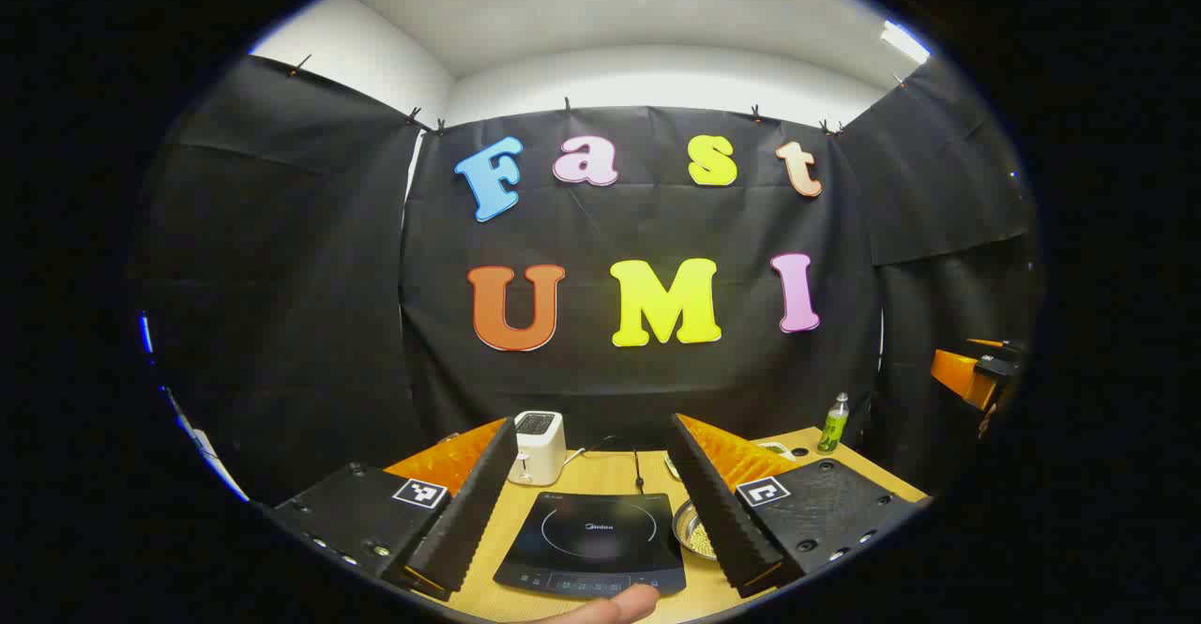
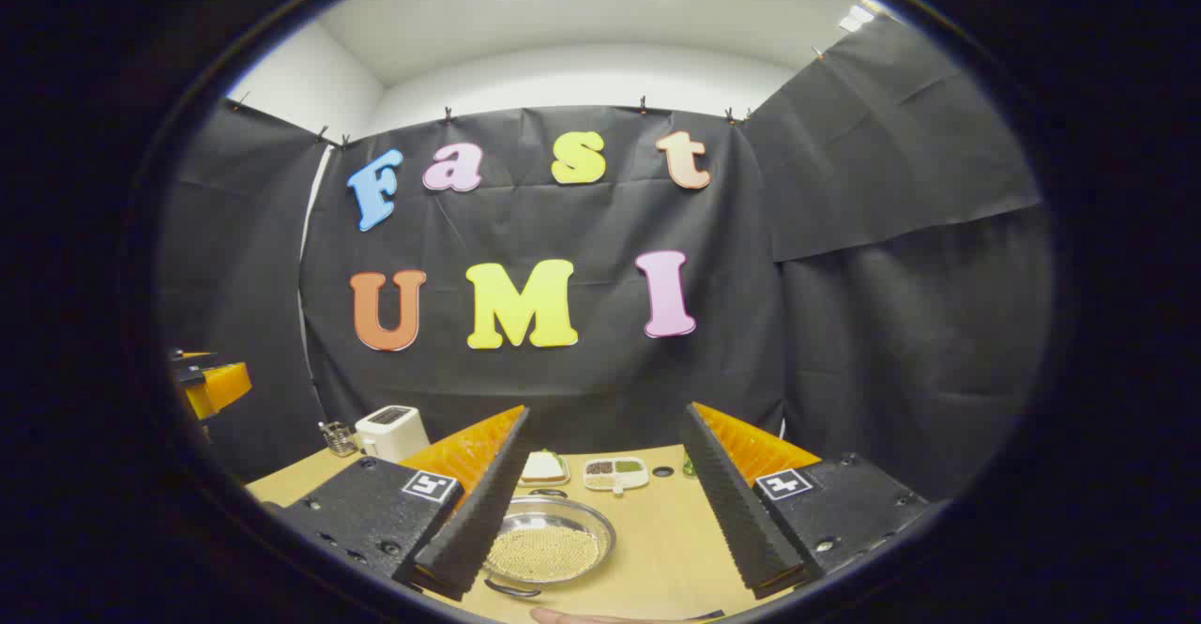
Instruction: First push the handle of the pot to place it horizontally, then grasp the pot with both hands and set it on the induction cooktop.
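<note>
The pot (image 2: 547,541) is sitting on the table just ahead of the wide-open, empty right claw (image 2: 600,502); the left claw (image 1: 586,502), open too, is hovering over the cooktop (image 1: 593,541).

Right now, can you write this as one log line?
left gripper: open, above induction cooktop | right gripper: open, above pot | pot: on table

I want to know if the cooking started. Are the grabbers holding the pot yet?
No, nothing is held. The left gripper hangs open above the induction cooktop, and the right gripper hangs open above the pot.
</note>
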Motion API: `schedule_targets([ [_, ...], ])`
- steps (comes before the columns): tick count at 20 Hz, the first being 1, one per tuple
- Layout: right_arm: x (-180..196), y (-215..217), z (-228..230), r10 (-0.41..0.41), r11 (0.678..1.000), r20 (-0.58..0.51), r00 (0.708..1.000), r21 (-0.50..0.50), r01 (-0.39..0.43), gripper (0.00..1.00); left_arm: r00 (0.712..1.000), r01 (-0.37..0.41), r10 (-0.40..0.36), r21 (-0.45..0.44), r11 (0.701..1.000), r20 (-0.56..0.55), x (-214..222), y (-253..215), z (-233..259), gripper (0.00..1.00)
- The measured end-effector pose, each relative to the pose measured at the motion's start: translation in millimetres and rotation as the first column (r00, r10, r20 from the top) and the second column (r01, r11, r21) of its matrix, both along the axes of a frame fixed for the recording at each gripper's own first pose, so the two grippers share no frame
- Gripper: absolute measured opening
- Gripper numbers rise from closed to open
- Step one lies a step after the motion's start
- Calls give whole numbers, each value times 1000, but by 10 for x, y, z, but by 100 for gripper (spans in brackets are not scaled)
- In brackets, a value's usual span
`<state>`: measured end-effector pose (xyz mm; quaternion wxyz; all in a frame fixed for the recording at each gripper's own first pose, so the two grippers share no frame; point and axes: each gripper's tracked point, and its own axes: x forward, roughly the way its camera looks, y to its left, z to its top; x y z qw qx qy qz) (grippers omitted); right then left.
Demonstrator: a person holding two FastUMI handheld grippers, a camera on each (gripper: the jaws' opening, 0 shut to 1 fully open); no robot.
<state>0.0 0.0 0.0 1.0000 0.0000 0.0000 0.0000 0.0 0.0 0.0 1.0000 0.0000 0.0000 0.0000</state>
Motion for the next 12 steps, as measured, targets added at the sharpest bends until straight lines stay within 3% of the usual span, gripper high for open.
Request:
schedule_targets([
  [10,190,-62,-207,20,999,-46,999,33,-19,96,1000,-1,2,-7,1000,18,75,-12,-67,96],
  [11,215,-61,-244,21,999,-55,998,36,-19,100,1000,-5,5,-5,1000,18,91,15,-71,96],
  [12,228,-52,-272,23,999,-64,998,41,-20,96,1000,-10,10,1,1000,18,91,37,-94,96],
])
